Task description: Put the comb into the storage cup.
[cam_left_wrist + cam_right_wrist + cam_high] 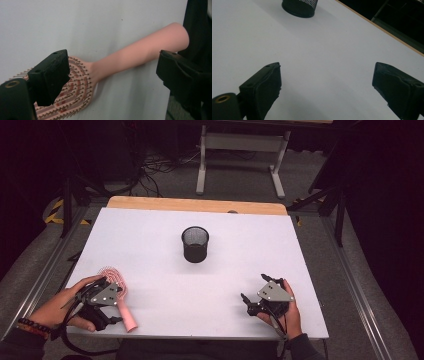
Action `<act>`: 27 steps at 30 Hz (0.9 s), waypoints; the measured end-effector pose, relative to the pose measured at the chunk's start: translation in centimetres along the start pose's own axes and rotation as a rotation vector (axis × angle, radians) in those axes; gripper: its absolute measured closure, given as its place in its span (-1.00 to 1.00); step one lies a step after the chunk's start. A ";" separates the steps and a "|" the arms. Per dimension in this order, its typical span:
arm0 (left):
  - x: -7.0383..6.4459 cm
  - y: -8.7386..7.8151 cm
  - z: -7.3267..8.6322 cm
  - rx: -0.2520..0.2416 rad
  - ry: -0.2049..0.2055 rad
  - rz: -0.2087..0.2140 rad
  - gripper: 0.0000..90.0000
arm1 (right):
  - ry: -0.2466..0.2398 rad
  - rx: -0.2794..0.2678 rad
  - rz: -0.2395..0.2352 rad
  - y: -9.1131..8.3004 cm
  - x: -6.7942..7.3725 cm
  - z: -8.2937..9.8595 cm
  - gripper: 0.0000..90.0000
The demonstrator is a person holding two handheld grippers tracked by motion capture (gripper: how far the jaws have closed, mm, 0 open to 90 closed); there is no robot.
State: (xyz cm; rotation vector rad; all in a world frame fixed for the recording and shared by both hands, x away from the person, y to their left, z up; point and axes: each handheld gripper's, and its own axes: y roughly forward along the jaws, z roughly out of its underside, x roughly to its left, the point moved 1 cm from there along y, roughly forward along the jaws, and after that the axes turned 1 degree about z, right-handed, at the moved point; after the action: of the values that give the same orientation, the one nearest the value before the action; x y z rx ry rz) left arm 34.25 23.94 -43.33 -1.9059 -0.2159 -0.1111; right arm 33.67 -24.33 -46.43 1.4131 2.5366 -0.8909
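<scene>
A pink hairbrush [126,312] lies near the table's front left corner, bristles up, with its handle pointing at the front edge. My left gripper [111,299] hovers right over it. In the left gripper view the gripper [113,65] is open, its jaws straddle the brush handle [140,51] without touching it, and the bristled head [77,92] lies at lower left. A black mesh cup [195,244] stands upright at the table's middle. My right gripper [254,288] rests open at the front right, with nothing between its jaws [327,72]; the cup [299,5] is far ahead of it.
The white table top [150,235] has a wooden strip [197,205] along its far edge. The brush handle's end lies close to the front edge [172,100]. Metal rails run along both sides of the table, and a desk frame [242,150] stands on the floor behind.
</scene>
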 end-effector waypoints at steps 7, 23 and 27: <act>1.0 0.8 -1.8 0.215 0.170 0.034 -0.37 | 0.007 0.005 -0.009 0.1 0.0 0.1 -0.80; 1.2 3.8 -4.5 0.359 0.303 0.182 0.07 | 0.005 0.021 -0.022 0.4 0.2 0.2 -0.80; 1.3 3.6 -4.8 0.370 0.313 0.129 0.53 | 0.001 0.025 -0.029 0.5 0.3 0.2 -0.80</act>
State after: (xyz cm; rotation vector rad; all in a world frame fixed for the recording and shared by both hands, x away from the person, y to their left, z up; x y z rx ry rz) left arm 36.37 18.35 -44.77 -1.5053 0.0947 -0.2616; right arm 33.86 -24.09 -46.92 1.3879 2.5614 -0.9301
